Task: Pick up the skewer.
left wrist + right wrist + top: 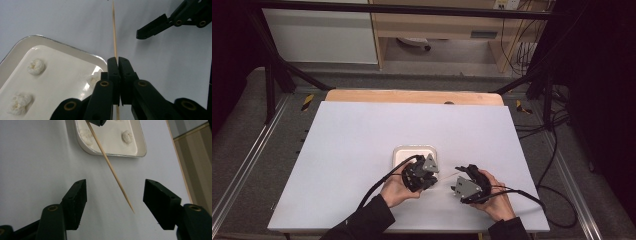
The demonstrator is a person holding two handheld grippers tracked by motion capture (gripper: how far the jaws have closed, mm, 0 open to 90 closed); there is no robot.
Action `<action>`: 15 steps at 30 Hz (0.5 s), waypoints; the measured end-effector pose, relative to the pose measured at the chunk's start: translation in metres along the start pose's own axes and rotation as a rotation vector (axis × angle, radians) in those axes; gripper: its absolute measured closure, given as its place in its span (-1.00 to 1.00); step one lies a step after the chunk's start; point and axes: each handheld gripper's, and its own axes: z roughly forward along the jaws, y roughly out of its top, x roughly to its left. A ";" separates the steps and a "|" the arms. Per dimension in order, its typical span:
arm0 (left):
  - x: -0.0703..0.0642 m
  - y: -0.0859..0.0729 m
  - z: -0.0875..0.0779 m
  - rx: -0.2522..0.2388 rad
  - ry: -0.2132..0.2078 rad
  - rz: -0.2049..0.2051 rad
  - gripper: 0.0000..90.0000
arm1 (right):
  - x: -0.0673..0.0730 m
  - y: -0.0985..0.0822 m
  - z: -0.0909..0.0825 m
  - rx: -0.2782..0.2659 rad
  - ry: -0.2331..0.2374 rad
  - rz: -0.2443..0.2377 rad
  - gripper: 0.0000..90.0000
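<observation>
While the left gripper (117, 62) clamps a wooden skewer (110, 167), we find the right gripper (115, 200) released, its jaws flanking the tip. We judge a hasty closure could snap or deflect it.

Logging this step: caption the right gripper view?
Open right hand-held gripper flanks the tip of a wooden skewer above the white tray.

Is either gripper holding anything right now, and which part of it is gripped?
The left gripper is shut on a thin wooden skewer, pinching it near one end. The right gripper is open and holds nothing; the skewer's pointed tip hangs between its jaws.
</observation>
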 end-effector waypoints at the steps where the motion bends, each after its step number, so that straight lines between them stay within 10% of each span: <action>1: -0.001 0.001 0.000 0.007 -0.003 0.006 0.97 | 0.000 0.000 0.000 0.002 0.002 -0.008 -0.13; 15: -0.009 0.012 0.004 0.021 -0.023 0.045 0.97 | 0.004 0.000 0.002 0.005 0.020 -0.142 0.37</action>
